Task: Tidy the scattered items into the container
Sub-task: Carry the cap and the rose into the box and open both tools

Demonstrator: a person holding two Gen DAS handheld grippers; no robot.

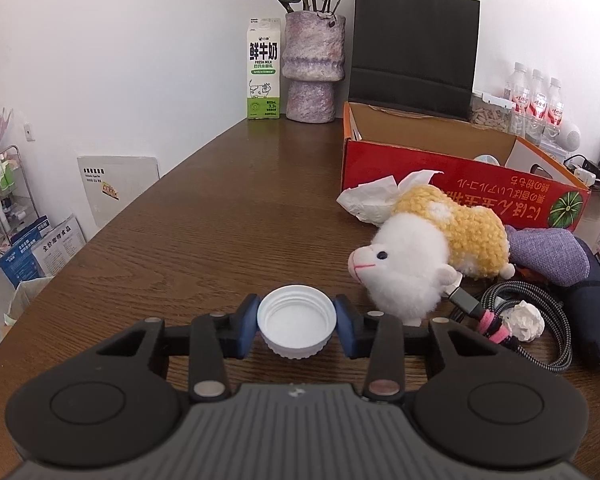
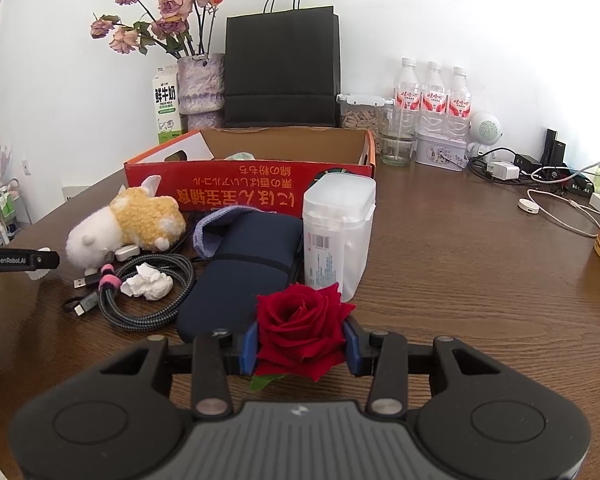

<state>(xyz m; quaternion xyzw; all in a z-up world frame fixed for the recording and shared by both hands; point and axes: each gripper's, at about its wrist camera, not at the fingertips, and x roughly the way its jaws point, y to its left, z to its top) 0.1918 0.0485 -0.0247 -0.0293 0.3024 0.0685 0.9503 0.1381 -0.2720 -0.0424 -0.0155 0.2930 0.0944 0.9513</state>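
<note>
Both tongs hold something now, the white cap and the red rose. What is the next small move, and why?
Probably lift the left tongs with the white cap and carry it right toward the open red box. The pads already press both sides of the cap, which sits low over the table, and the box lies ahead to the right. The right tongs grip the red rose.

Milk carton [image 1: 263, 68]: "鲜牛奶", "FRESH MILK", "3.3" lower down. Red box [image 2: 252, 188]: yellow Japanese print, upside down, not fully legible. "GenRobot.AI" on the other hand-held gripper [image 2: 18, 260], left edge of the right wrist view. Bottle labels [image 2: 432, 100] too small.
</note>
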